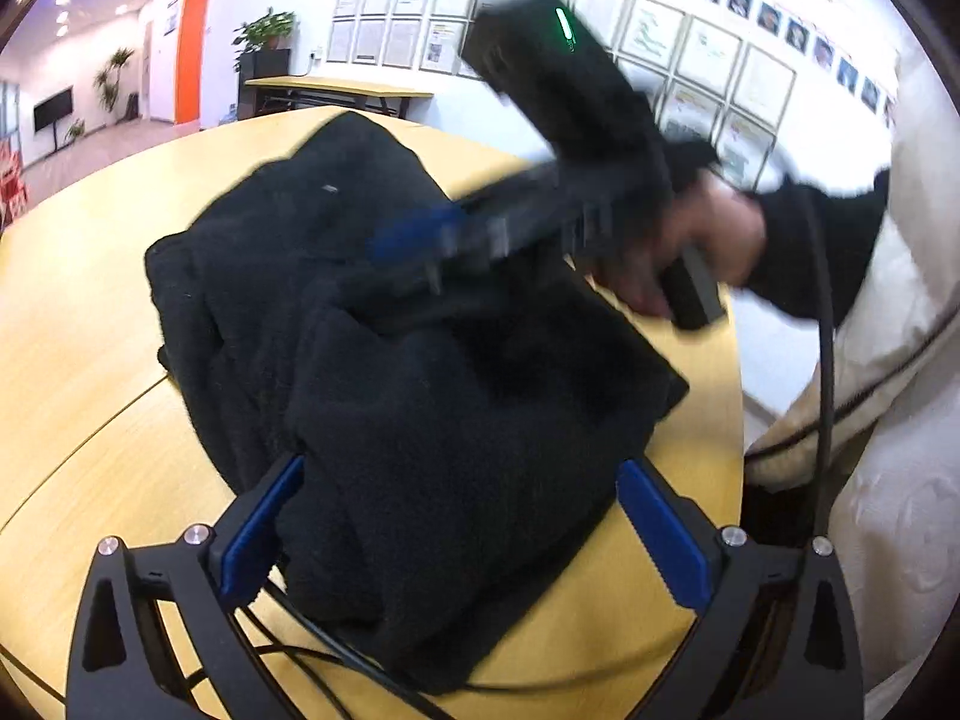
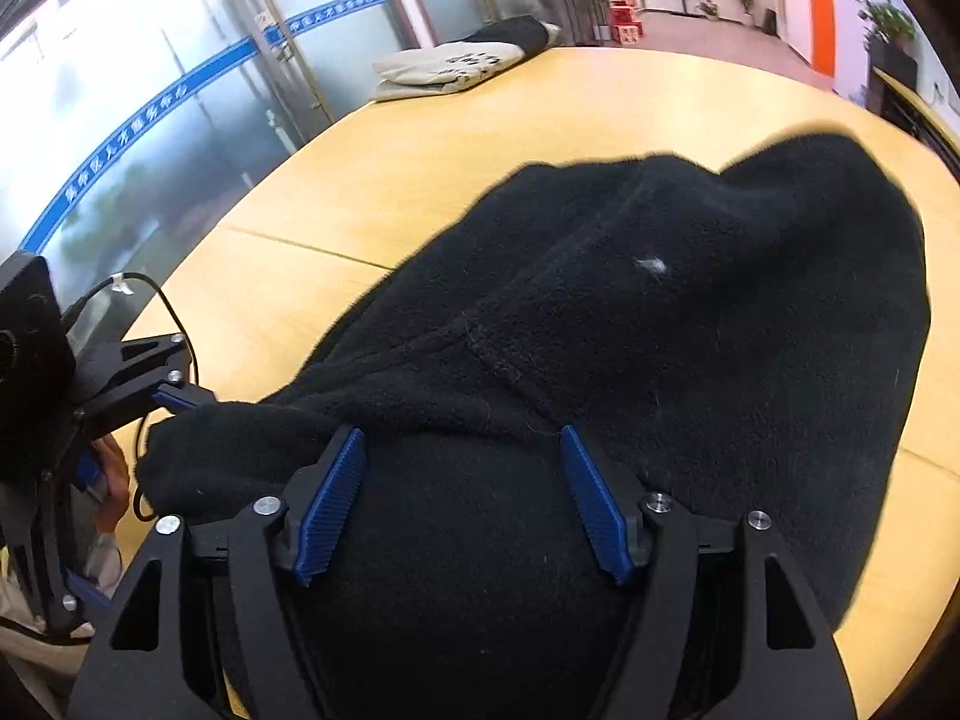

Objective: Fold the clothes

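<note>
The black fleece garment (image 1: pixel 420 372) looks soft, thick and floppy, best pinched at an edge; the left claw (image 1: pixel 462 534) and right claw (image 2: pixel 462 504) gape wide.

black fleece garments (image 2: pixel 690 330): 1 | folded clothes (image 2: pixel 462 63): 1 | claws: 2 | tables (image 2: pixel 420 168): 1

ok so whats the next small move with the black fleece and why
Probably close the left gripper on the near edge of the black fleece. Its blue pads straddle that edge, open and gripping nothing, while the right gripper hovers open over the rumpled bundle on the wooden table.
</note>
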### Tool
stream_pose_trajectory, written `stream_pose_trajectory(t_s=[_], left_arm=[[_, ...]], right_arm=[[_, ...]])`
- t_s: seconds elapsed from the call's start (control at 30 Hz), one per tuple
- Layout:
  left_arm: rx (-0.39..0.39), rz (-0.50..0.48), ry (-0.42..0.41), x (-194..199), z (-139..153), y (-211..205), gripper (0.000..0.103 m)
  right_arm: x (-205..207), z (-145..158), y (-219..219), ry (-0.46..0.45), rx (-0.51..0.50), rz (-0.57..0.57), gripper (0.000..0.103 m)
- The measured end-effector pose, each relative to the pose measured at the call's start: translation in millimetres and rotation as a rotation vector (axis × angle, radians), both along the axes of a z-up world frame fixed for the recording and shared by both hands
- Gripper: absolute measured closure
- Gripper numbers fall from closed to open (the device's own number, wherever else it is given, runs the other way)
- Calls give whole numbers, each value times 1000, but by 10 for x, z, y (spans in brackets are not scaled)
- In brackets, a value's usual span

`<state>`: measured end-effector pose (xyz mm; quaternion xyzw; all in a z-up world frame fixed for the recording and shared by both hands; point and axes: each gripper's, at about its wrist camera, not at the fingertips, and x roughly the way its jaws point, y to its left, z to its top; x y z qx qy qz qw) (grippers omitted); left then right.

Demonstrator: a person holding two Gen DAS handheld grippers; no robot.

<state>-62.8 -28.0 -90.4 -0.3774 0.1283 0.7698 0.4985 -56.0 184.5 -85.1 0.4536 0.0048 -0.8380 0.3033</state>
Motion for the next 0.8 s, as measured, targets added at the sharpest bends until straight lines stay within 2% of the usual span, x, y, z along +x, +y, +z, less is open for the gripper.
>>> stream_pose_trajectory(t_s=[0.07, 0.1, 0.2, 0.33, 0.43, 0.57, 0.63, 0.7, 0.8], left_arm=[[-43, -23, 38, 110, -63, 48, 0], [-60, -32, 52, 161, -95, 64, 0], [-61, -19, 57, 216, -185, 38, 0], [-54, -5, 54, 270, -275, 8, 1], [-62, -7, 48, 294, -309, -24, 1], [-18, 10, -3, 257, -296, -98, 1], [-20, 9, 5, 281, -308, -112, 1], [-36, 2, 29, 321, -317, -113, 1], [-49, -1, 41, 344, -306, -123, 1]], right_arm=[[-77, 177, 83, 42, -24, 18, 22], [-152, 259, 136, 76, -4, 19, 14], [-549, 290, 300, 127, 122, 20, 11], [-1082, -10, 307, -17, 117, 29, 11], [-1250, -212, 230, -41, 165, 66, 6], [-1266, 118, 278, 23, 86, 74, 9], [-1275, 264, 273, 57, 57, 77, 9], [-1410, 145, 206, 10, 100, 72, 9], [-1520, -225, -49, -88, 145, 69, 6]])
